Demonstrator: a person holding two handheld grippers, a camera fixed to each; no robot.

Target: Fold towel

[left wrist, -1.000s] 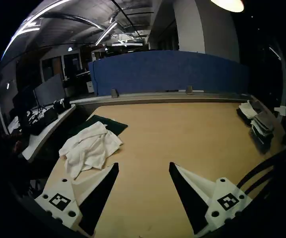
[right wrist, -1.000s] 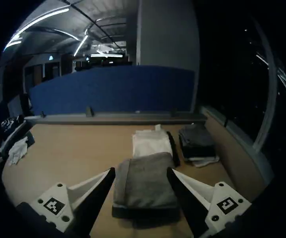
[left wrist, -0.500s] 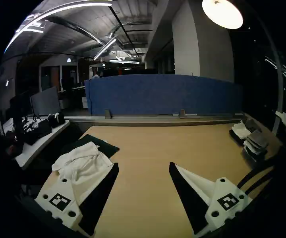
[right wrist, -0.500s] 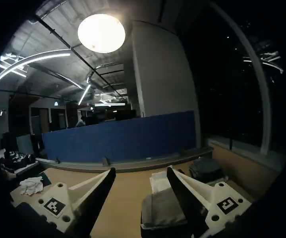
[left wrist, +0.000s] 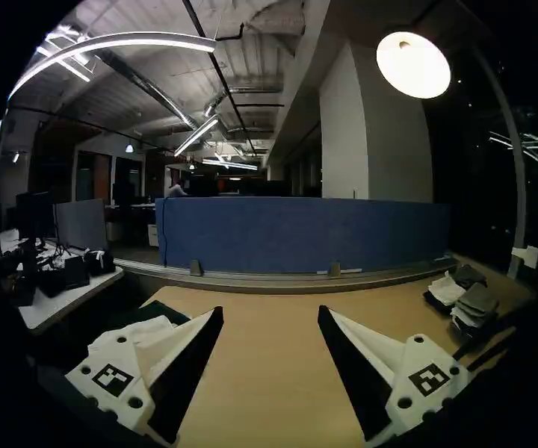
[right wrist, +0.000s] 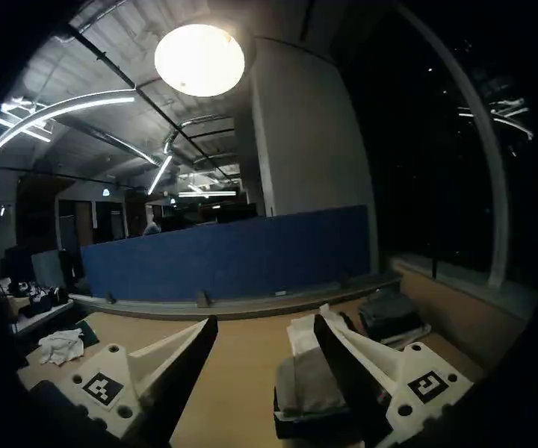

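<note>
Towel (left wrist: 148, 327), white, crumpled, at near left edge of table (left wrist: 269, 388), partly behind left gripper (left wrist: 269, 309). Left and right gripper (right wrist: 264, 319) both spread wide, empty. Folded grey towel (right wrist: 302, 373) at right.

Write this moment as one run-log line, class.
task: fold towel | left gripper: open, empty | right gripper: open, empty | white towel: crumpled, unfolded, on table | grey towel: folded

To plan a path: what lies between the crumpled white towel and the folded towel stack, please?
Left gripper view: bare wooden tabletop separates the crumpled white towel from the folded towel stack.
</note>
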